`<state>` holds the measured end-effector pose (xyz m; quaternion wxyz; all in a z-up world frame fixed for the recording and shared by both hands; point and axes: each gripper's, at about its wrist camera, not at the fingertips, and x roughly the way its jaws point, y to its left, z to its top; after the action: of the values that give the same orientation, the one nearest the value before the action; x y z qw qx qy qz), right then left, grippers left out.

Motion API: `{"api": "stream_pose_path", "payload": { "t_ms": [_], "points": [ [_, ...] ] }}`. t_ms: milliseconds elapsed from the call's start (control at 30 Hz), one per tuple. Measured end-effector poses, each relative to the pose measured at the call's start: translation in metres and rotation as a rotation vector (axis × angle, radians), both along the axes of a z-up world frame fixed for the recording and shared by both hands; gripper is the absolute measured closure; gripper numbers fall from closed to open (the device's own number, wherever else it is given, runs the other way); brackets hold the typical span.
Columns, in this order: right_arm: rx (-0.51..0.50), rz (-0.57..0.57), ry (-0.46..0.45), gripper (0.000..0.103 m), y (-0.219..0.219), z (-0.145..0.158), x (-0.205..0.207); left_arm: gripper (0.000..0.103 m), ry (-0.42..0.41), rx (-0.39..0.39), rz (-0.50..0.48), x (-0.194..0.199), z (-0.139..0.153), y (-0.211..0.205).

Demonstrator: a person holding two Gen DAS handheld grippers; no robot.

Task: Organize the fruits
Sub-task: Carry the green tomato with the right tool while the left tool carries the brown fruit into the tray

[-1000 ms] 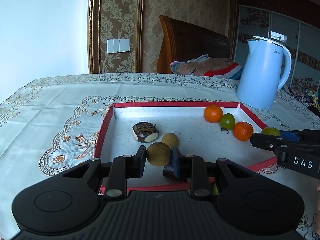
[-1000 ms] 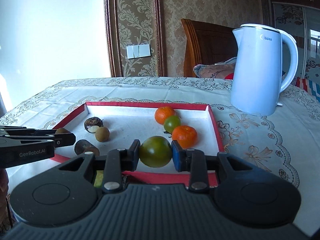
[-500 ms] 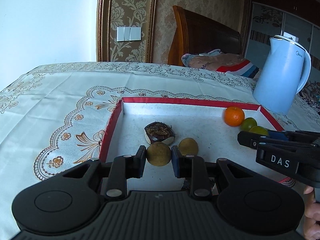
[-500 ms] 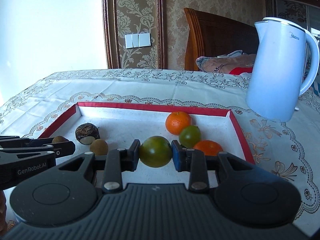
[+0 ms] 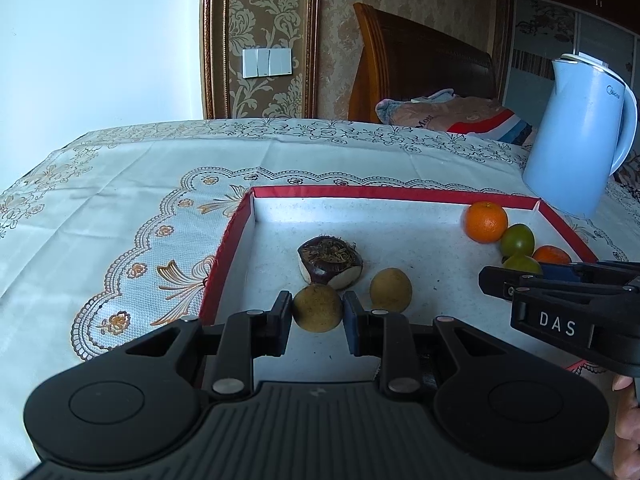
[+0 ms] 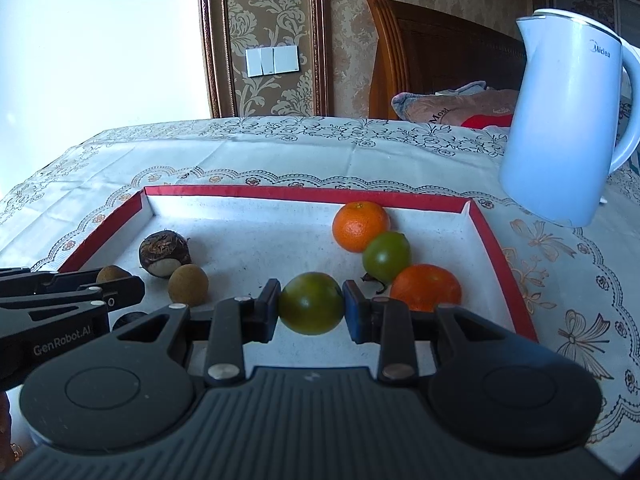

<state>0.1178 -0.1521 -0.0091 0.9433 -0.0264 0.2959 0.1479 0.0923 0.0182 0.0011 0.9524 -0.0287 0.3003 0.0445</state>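
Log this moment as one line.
left tongs: shut on brown fruit | right tongs: shut on green fruit | both over red-rimmed tray

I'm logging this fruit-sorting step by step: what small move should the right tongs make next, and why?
Probably lower and release. The right tongs grip a green fruit over the red-rimmed tray, beside another green fruit and two oranges, its apparent group.

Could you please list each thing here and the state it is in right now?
Left hand-held gripper: shut on a brown fruit.
Right hand-held gripper: shut on a green fruit.
Tray: holds loose fruits.
Kettle: upright, lid closed, beside the tray.
Dark fruit: partly peeled, lying in the tray.
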Motion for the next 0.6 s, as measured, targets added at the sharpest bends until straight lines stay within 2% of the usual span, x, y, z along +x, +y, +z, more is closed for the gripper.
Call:
{"api": "stream_pose_path", "payload": {
  "t_ms": [600],
  "points": [
    [0.003,-0.013,0.031,0.072,0.0012,-0.0065,0.0069,0.077,0.02,0.013,0.014,0.0034,-0.0052,-0.0023]
  ]
}}
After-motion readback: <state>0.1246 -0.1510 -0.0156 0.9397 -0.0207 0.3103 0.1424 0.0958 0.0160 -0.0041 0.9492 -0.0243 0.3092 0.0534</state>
